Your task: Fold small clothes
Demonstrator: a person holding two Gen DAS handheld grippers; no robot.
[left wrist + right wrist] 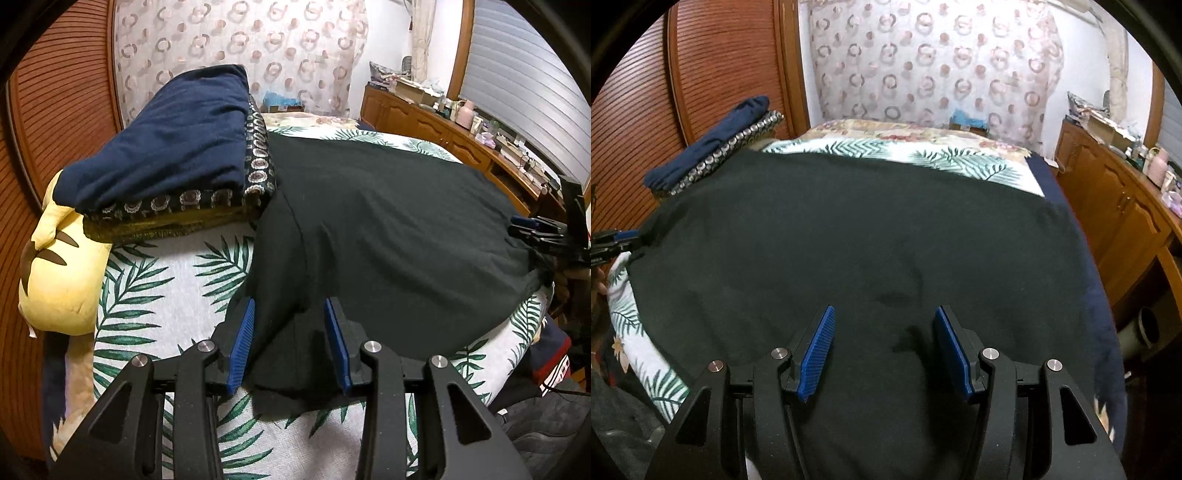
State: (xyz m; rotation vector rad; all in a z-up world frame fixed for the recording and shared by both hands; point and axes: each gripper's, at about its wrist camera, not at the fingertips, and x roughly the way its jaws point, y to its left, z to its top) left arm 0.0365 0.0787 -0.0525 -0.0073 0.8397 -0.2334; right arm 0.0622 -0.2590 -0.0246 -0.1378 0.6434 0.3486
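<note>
Here, in the left wrist view, a black garment [388, 236] lies spread flat over a bed [147, 295] covered in a white sheet printed with green palm leaves. The left tongs [290, 343] point downward at the garment's near left corner, which looks like a sleeve. Their blue pads [242, 347] stand partly apart with the cloth lying between them, but neither pad presses on it, so nothing is held. To the left sit a yellow plush toy [62, 266] and a stack of folded bedding [177, 147] topped in navy, with the garment's far left edge just beside it. At the far right edge, the right tongs [535, 230] show small over the garment's other side.

In the right wrist view, the garment [868, 229] fills most of the frame. The right tongs [884, 350] tilt down over its near edge, pads [816, 354] parted rather wider, empty, with cloth under the gap. A wooden cabinet [1115, 206] runs along the right.

The step in hand appears to be taking hold of the near edge for a first fold. To do it well, each pair of tongs should probably pinch only the garment, not the sheet beneath, and both should lift evenly so the cloth stays smooth.
</note>
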